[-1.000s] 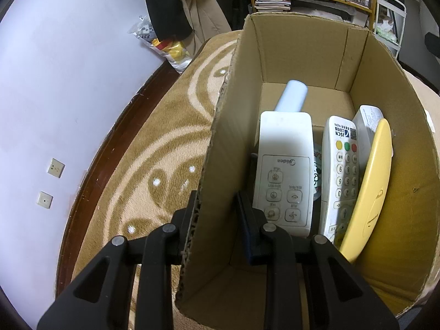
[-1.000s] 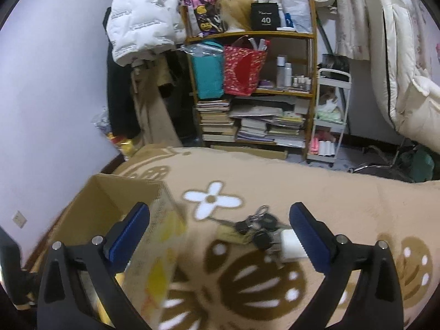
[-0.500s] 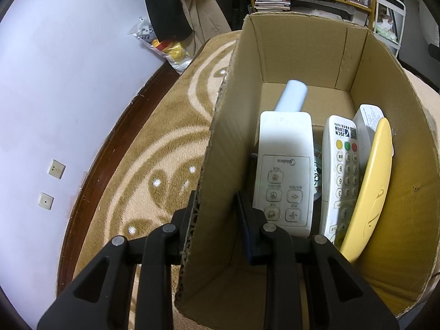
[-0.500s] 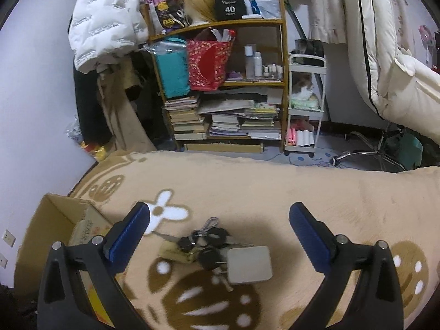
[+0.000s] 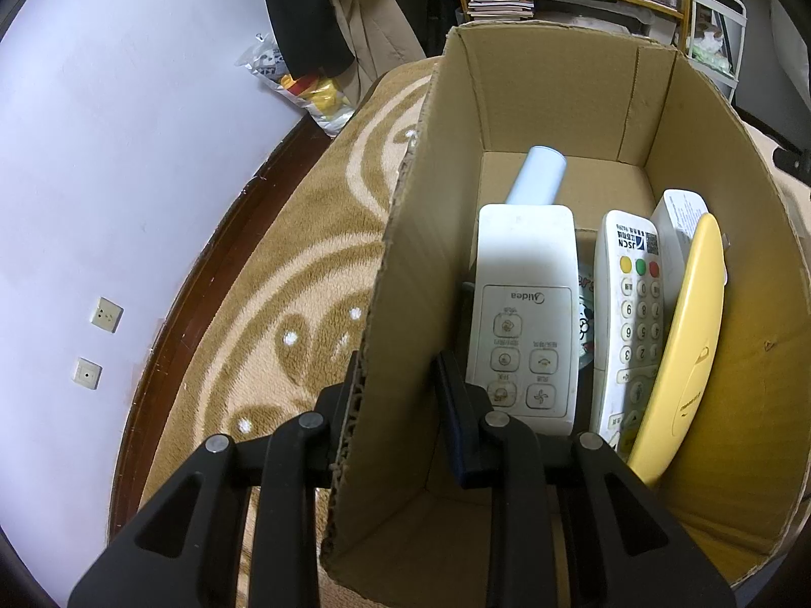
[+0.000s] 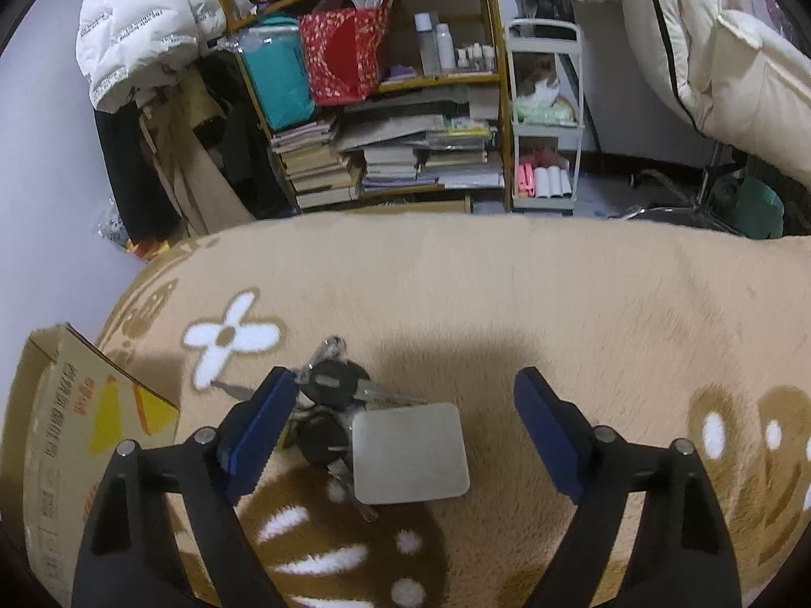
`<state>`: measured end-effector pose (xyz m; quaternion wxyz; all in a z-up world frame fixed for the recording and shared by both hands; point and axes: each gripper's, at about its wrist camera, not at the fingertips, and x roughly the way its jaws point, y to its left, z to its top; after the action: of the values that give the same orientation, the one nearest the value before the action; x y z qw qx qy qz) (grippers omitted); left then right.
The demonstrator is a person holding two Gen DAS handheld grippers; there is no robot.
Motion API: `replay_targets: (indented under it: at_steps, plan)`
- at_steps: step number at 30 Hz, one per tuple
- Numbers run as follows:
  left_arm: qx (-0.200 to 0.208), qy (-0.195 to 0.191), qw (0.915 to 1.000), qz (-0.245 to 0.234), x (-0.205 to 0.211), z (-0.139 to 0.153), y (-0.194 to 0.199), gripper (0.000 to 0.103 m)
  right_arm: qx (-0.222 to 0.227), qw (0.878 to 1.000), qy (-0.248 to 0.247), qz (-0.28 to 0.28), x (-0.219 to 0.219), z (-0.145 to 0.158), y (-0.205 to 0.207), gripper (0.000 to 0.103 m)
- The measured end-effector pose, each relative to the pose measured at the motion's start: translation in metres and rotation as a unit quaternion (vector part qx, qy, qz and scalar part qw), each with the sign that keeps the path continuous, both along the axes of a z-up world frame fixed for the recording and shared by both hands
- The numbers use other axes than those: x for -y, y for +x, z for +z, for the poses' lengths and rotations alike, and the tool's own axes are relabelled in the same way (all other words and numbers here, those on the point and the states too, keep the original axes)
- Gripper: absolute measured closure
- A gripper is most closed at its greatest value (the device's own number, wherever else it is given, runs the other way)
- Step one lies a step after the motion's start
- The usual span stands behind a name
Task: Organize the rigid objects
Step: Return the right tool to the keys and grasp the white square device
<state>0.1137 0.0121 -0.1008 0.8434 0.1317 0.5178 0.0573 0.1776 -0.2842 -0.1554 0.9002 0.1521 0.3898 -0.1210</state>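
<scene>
My left gripper (image 5: 400, 385) is shut on the left wall of a cardboard box (image 5: 405, 273), one finger outside and one inside. The box holds a white Midea remote (image 5: 524, 314), a white JSCN remote (image 5: 631, 314), a flat yellow object (image 5: 682, 354), a pale blue cylinder (image 5: 537, 177) and a white box (image 5: 676, 218). In the right wrist view my right gripper (image 6: 405, 395) is open just above a bunch of black-headed keys (image 6: 329, 395) and a grey rounded square tile (image 6: 409, 453) on the tan blanket. The cardboard box (image 6: 61, 446) stands at the left.
A tan blanket (image 6: 507, 304) with brown and white patterns covers the surface. Behind it stand a cluttered bookshelf (image 6: 385, 116), a white cart (image 6: 545, 116) and hanging coats (image 6: 137, 25). A white wall with sockets (image 5: 104, 314) lies left of the box.
The right gripper has swung away from the box and dropped toward the keys and grey tile, which now sit between its fingers. The left gripper has kept its hold on the box wall.
</scene>
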Motion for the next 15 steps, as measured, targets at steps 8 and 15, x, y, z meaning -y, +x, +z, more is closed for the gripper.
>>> replay_targets:
  at_steps: [8,15]
  plan:
    - [-0.001,-0.001,1.0000,0.000,-0.001,0.000,0.001,0.077,-0.042,0.999,0.002,-0.002,0.003,-0.021,0.003,0.037]
    - [-0.001,-0.001,1.0000,0.000,0.000,0.000,0.000,0.077,-0.037,0.999,0.001,-0.005,0.002,-0.020,0.000,0.049]
